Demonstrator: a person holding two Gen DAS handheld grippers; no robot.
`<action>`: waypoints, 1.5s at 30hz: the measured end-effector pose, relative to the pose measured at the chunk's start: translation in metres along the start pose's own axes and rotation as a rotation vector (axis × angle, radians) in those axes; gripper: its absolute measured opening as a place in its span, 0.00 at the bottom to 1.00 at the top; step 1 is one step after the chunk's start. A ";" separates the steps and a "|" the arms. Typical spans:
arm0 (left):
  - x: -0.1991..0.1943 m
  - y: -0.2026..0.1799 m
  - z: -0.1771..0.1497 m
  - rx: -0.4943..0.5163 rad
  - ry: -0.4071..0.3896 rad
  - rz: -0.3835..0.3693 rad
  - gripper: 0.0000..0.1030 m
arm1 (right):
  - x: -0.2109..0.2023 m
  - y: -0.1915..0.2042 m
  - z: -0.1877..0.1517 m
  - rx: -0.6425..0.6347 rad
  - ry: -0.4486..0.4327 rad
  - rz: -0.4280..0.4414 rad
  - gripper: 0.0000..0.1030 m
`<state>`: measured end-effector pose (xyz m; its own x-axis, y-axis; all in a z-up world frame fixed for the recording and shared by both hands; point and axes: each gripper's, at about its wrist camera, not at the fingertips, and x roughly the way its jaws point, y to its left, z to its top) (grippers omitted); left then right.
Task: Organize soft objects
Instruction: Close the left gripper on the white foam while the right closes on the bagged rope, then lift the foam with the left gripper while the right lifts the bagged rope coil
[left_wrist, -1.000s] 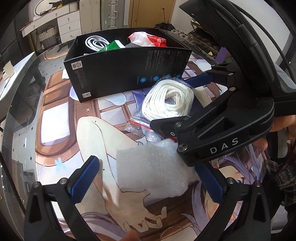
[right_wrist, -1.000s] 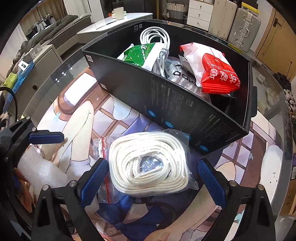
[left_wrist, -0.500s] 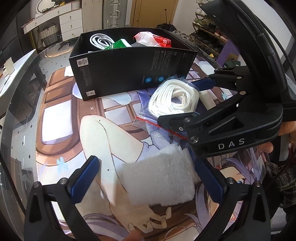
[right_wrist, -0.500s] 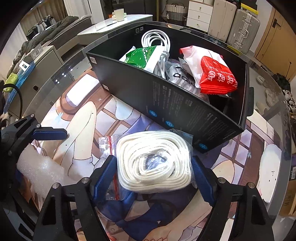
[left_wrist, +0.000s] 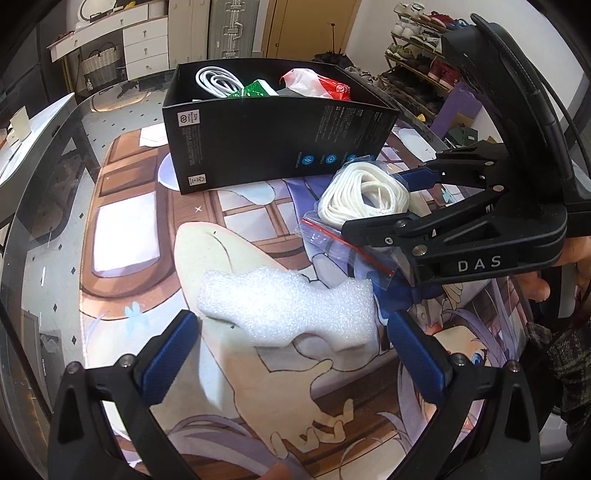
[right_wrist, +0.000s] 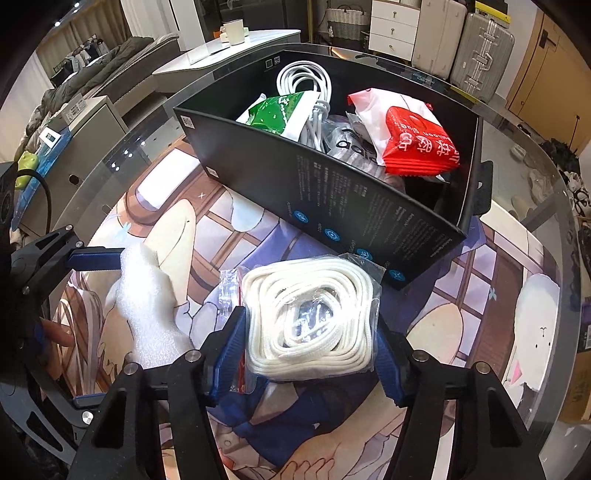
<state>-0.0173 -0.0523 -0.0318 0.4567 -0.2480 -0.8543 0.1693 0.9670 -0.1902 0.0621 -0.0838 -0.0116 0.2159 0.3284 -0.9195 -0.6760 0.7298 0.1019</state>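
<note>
Now the right gripper (right_wrist: 310, 350) stands much narrower than a second ago: its jaws are closing, and the blue pads already touch both sides of the bagged white rope (right_wrist: 310, 317), which lay free between wide pads before. The white foam piece (left_wrist: 288, 306) also looks different; it was a flat sheet then, and now it is bent into a thicker lump.

On the left, the left gripper (left_wrist: 291, 354) is wide open and holds nothing. The foam piece lies on the printed mat (left_wrist: 125, 236) between its two pads, close to the right one, but I cannot tell if it touches. To the right of it, the rope coil sits in its clear bag just in front of the black box (right_wrist: 332, 192), squeezed a little by the right gripper.

Inside the box are a white cable (right_wrist: 303, 77), a green packet (right_wrist: 277, 114) and a red packet (right_wrist: 417, 144); what lies under them is hard to make out. The bag's red strip (right_wrist: 240, 369) is partly hidden behind the left pad.
</note>
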 end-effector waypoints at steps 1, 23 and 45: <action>0.000 0.000 0.000 0.002 0.001 0.005 0.99 | 0.000 -0.001 0.000 0.002 0.001 0.001 0.62; 0.006 -0.012 -0.005 0.064 -0.050 0.164 0.85 | -0.010 -0.004 -0.002 0.029 -0.026 0.027 0.62; -0.021 0.002 0.014 0.021 -0.119 0.140 0.84 | -0.060 -0.027 -0.020 0.077 -0.086 0.003 0.62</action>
<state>-0.0143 -0.0464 -0.0069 0.5768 -0.1172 -0.8084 0.1146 0.9915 -0.0620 0.0531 -0.1351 0.0333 0.2755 0.3784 -0.8837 -0.6216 0.7713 0.1365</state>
